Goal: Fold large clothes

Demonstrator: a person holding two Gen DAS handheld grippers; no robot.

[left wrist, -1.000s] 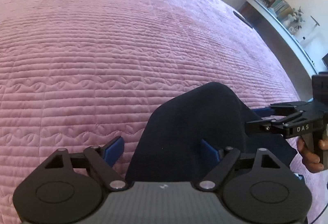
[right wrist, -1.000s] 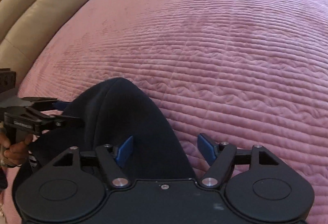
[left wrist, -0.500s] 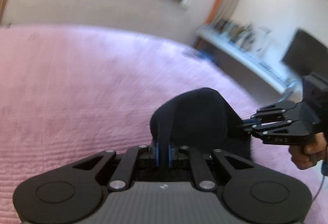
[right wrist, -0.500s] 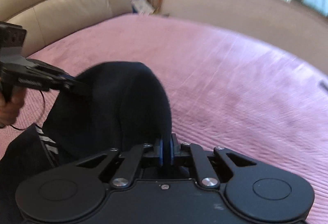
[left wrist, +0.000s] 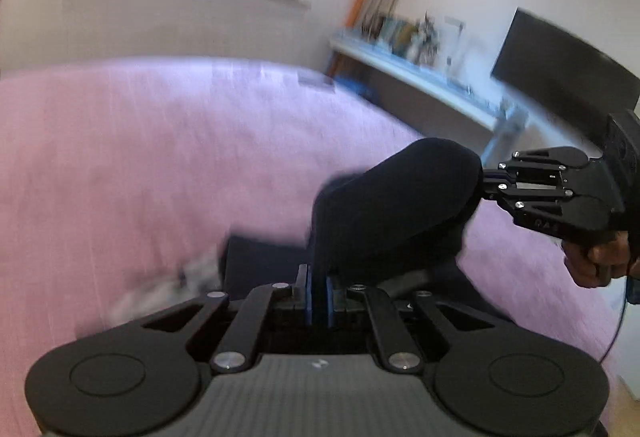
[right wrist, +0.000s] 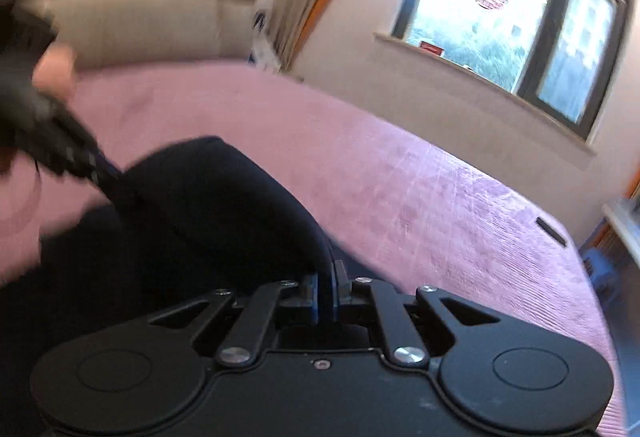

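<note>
A dark navy garment (left wrist: pixel 400 205) hangs in a fold above the pink quilted bed (left wrist: pixel 120 157). My left gripper (left wrist: pixel 318 293) is shut on its edge. My right gripper (right wrist: pixel 325 289) is shut on the garment (right wrist: pixel 192 221) at its other end. Each gripper shows in the other's view: the right one (left wrist: pixel 496 183) at the right, pinching the cloth, and the left one (right wrist: pixel 92 167) blurred at the left. The lower part of the garment trails down out of sight.
A beige padded headboard (right wrist: pixel 140 25) stands at the bed's far left. A window (right wrist: pixel 516 21) is in the wall behind. A white shelf with small things (left wrist: pixel 420 65) and a dark screen (left wrist: pixel 560 65) stand along the right side.
Both grippers went from open around the garment on the bed to shut on it. They have lifted it and tilted up, so the room now shows.
</note>
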